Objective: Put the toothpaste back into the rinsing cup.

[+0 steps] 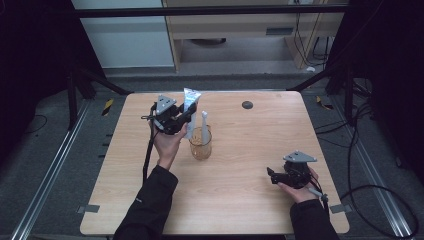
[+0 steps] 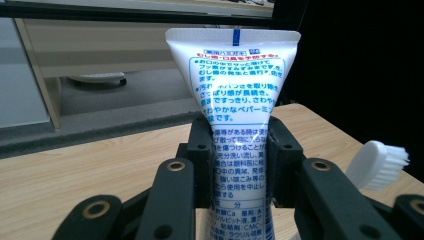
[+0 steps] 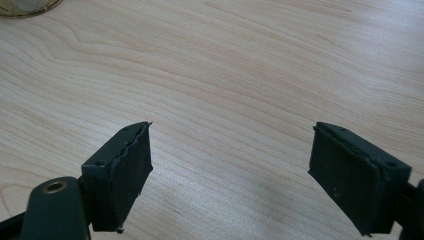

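- A glass cup on the bench held a toothbrush, bristles up.
- The left hand-held gripper clamped an upright toothpaste tube.
- The right hand-held gripper gaped, holding nothing.

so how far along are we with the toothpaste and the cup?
Done: the toothbrush already stands in the glass cup. In hand: the left gripper is clamped on the toothpaste tube, held upright just beside the cup. Left, probably: getting the tube into the cup and letting go. The right gripper is open over bare table, holding nothing.
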The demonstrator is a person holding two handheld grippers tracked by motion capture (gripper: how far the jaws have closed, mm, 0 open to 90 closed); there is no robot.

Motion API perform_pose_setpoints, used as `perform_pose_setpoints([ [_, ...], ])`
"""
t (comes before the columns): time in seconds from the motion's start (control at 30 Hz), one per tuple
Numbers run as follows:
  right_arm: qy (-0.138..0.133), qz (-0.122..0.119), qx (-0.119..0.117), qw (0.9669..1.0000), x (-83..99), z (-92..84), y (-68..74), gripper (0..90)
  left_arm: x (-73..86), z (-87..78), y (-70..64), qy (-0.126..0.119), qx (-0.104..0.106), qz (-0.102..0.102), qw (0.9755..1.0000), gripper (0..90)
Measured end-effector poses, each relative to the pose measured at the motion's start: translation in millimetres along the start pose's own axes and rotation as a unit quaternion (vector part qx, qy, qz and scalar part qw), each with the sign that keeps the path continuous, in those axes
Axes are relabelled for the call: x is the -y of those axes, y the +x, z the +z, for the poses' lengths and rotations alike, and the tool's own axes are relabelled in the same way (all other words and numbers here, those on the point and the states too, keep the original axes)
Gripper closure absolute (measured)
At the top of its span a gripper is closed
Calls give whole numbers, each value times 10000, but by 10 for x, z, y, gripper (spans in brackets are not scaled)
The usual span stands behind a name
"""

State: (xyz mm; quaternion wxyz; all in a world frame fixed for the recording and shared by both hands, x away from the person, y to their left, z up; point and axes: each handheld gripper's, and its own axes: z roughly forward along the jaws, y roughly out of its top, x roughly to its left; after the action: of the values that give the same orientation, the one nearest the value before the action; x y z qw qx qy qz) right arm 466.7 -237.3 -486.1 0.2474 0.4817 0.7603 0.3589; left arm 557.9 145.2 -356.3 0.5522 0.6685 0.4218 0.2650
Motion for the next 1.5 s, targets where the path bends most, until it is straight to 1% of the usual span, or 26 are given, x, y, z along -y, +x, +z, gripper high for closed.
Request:
perform_pose_setpoints([
  [0.13,-2,-1,-10,10000,0,-5,-4,172,13,58,-22,-7,5,36,10000,692],
  [0.3,-4,-5,-1,10000,1,0,-2,173,42,133,-20,-19,11,12,10000,692],
  [0.67,29,-19,5,10000,8,7,-3,173,134,266,-35,54,68,15,10000,691],
  [1.1,49,-33,-1,10000,10,16,3,174,242,340,-41,148,89,39,9998,690],
  [1.33,61,-33,5,10000,12,21,6,174,294,346,-46,183,79,79,9998,690],
  [1.5,71,-35,-3,10000,13,23,11,174,364,359,-30,238,112,44,9996,688],
])
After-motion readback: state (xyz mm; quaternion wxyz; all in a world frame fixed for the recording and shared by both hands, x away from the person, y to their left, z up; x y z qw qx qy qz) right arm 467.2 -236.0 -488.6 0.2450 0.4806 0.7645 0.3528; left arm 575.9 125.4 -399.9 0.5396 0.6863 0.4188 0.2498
